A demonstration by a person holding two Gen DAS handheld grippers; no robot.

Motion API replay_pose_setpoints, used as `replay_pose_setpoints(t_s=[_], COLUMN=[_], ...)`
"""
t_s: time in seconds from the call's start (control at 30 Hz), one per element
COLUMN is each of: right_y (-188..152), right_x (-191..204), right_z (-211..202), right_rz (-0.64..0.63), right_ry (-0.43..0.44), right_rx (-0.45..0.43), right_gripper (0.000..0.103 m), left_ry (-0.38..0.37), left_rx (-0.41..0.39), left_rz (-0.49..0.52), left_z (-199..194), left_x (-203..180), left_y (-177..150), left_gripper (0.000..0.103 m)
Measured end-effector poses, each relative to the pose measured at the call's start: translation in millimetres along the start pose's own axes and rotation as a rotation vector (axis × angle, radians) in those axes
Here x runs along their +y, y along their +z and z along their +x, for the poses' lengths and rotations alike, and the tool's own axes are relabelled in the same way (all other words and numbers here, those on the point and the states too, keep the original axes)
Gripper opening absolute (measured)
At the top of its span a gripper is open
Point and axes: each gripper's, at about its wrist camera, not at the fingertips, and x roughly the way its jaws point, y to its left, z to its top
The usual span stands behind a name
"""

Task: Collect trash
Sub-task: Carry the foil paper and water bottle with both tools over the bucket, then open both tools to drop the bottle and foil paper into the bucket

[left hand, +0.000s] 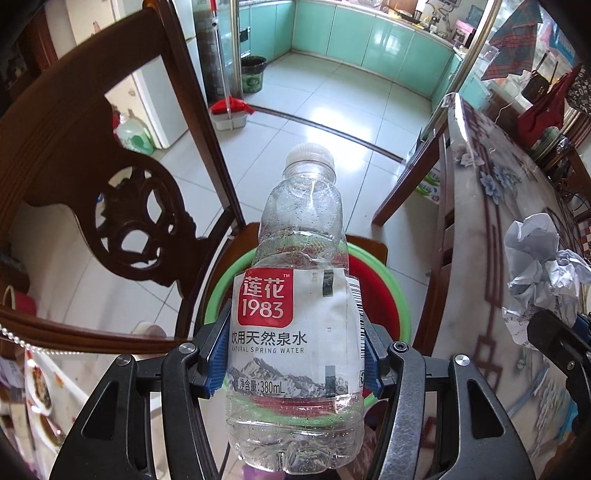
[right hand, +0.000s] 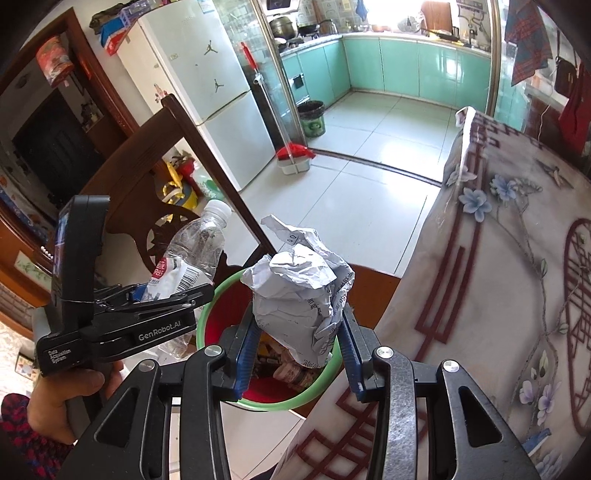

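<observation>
We have the bottle (left hand: 295, 314) and crumpled paper (right hand: 299, 291) clamped in our fingers above the bin (right hand: 210, 306) at lower centre, drops pending.

You are working in a lived-in home, dining area opening onto a kitchen: mint-green cabinets (right hand: 399, 62), white fridge (right hand: 207, 85), pots on the hob (right hand: 284, 26), carved wooden chair (left hand: 122, 206), floral-clothed table (right hand: 498, 258), mop (left hand: 231, 107) on tiled floor (left hand: 325, 96)

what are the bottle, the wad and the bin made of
Bottle: clear thin plastic, glossy; the bin shows through it, paper-like label. Wad: white printed paper, matte, sharply creased. Bin: probably plastic, smooth red with a green rim.
</observation>
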Motion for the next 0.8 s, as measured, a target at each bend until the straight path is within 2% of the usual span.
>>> replay_pose_setpoints(t_s=[0.3, 0.53, 0.67, 0.8], right_y=[-2.0, 2.1, 3.7, 3.8], right_x=[4.9, 9.5, 14.5, 15.5], right_z=[19.6, 23.2, 26.2, 23.1], right_rz=[-0.014, -0.033, -0.048, -0.051], right_ry=[0.008, 0.018, 0.040, 0.036], right_rx=[0.037, 0.025, 0.038, 0.023], right_gripper=[0.040, 0.041, 0.053, 0.054], left_ry=[0.009, 0.031, 0.033, 0.034], left_rx=[0.063, 0.070, 0.059, 0.043], left_rz=[-0.018, -0.027, -0.039, -0.047], left_z=[20.1, 27.4, 25.8, 19.7], left_x=[9.7, 16.0, 18.9, 19.1], left_y=[-2.3, 0.7, 3.4, 3.0], left_gripper=[0.056, 0.056, 0.058, 0.061])
